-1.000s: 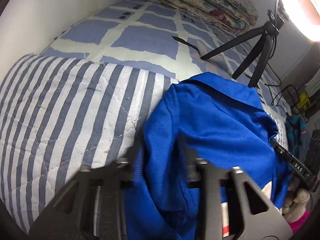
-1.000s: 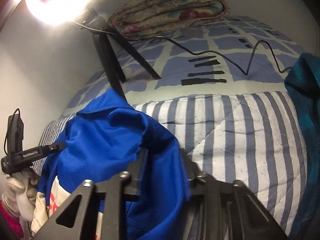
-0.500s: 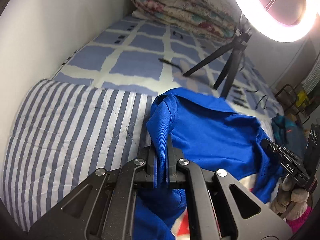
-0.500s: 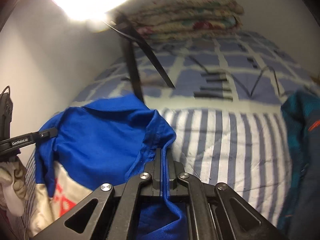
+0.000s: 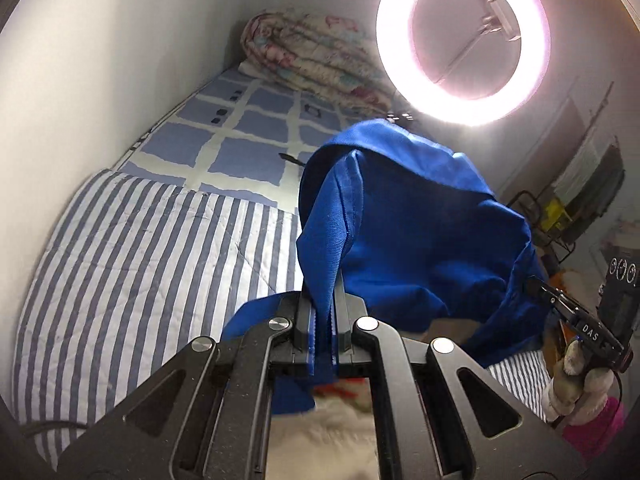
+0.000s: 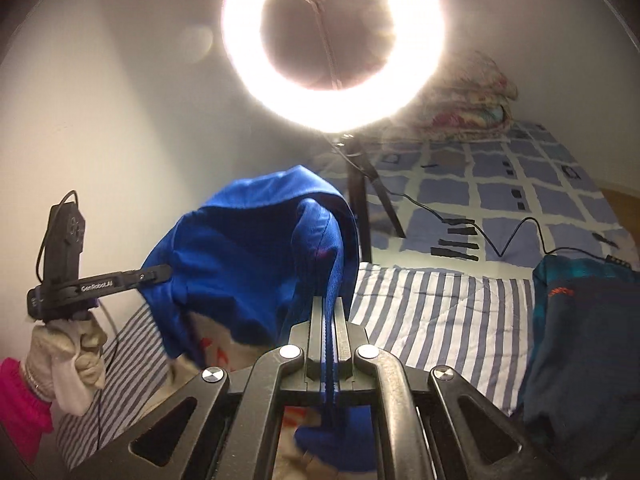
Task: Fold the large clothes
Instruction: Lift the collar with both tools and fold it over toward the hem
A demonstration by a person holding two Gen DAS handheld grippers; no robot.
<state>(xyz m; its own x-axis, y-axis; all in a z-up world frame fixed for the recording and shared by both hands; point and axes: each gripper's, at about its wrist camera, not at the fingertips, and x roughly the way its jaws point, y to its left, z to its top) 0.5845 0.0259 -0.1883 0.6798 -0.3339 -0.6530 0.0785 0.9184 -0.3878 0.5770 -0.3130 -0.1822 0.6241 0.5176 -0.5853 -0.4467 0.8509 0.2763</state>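
Blue garment (image 5: 420, 232) was the thing being folded, and it was up in the air, pinched at two spots and sagging between them over the bed.

Nearest the lens in the left wrist view, the left hand-held gripper (image 5: 322, 320) had its jaws clamped tight on a bunched blue hem, with a cream panel with red print hanging blurred below. Same story in the right wrist view: the right hand-held gripper (image 6: 328, 344) was squeezed closed on a thin ribbed edge of the same cloth. Each camera also caught the other unit at the frame edge, held by a gloved hand (image 6: 68, 356) with a pink cuff.

Further back was the striped quilt (image 5: 132, 264), then the checked bedsheet (image 5: 240, 136). A dark teal garment (image 6: 580, 340) lay at lower right, and the ring light (image 6: 332, 44) and a folded floral blanket (image 5: 312, 56) sat farthest off.

Looked to me like the lift-and-spread step. Next it'd need pulling the two corners apart until it's taut, then laying it flat on the stripes, clear of that tripod.
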